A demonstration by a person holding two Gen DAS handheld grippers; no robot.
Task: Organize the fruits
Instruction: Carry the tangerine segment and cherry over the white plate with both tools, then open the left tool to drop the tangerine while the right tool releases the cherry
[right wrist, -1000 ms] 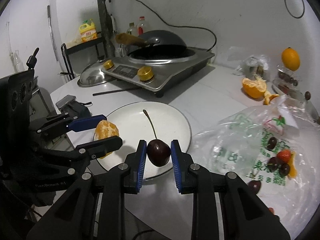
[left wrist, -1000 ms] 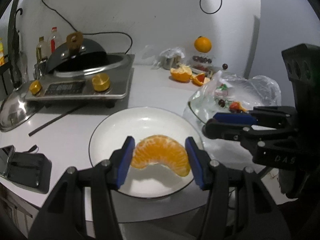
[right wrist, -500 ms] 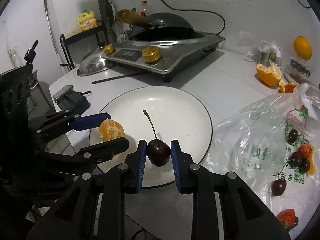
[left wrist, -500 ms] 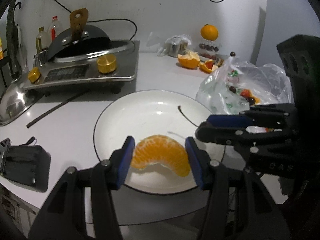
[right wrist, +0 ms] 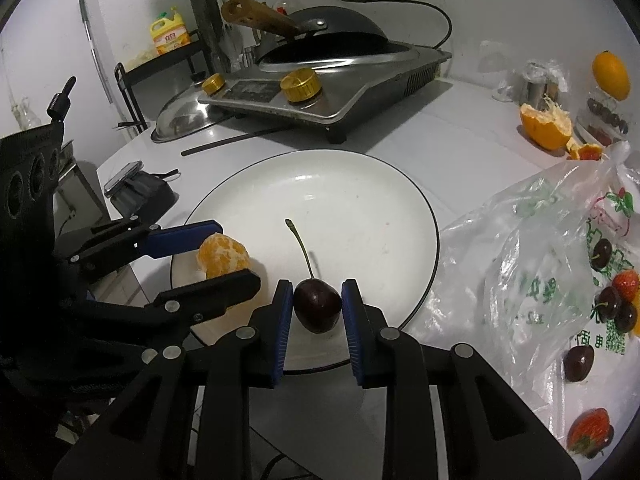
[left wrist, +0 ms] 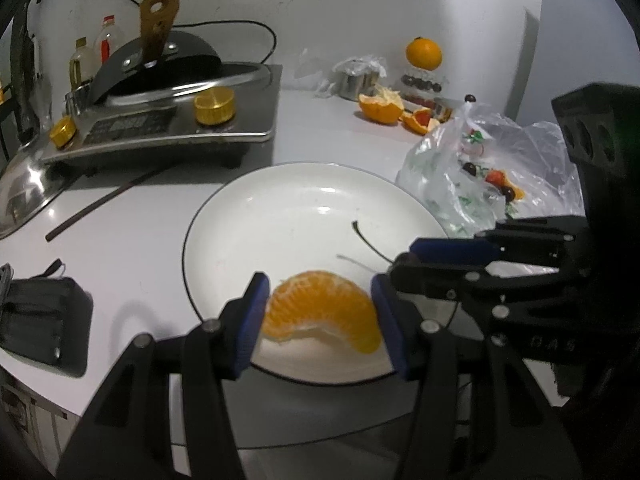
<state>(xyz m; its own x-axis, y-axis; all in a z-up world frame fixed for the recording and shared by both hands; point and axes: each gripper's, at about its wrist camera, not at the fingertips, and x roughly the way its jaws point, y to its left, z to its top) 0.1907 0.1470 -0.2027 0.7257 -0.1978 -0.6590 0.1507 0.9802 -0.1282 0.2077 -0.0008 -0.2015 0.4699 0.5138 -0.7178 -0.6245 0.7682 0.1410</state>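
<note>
My left gripper (left wrist: pixel 318 320) is shut on a peeled orange piece (left wrist: pixel 322 310) and holds it over the near rim of the white plate (left wrist: pixel 296 208). My right gripper (right wrist: pixel 316 312) is shut on a dark cherry (right wrist: pixel 317 305) with a long stem, over the plate's (right wrist: pixel 360 200) near edge. The left gripper (right wrist: pixel 224 252) and its orange piece (right wrist: pixel 222 255) show at the left of the right wrist view. The right gripper (left wrist: pixel 404 260) shows at the right of the left wrist view; the cherry's stem rises beside it.
A clear plastic bag (right wrist: pixel 560 264) with cherries and strawberries lies right of the plate. A stove with a wok (left wrist: pixel 160 112) stands behind. Orange peel (left wrist: pixel 380 106) and a whole orange (left wrist: pixel 424 54) sit at the back right. A black pouch (left wrist: pixel 40 320) lies left.
Both grippers have moved forward and lower over the plate, holding their fruit. The plate looks larger and nearer in both views.
</note>
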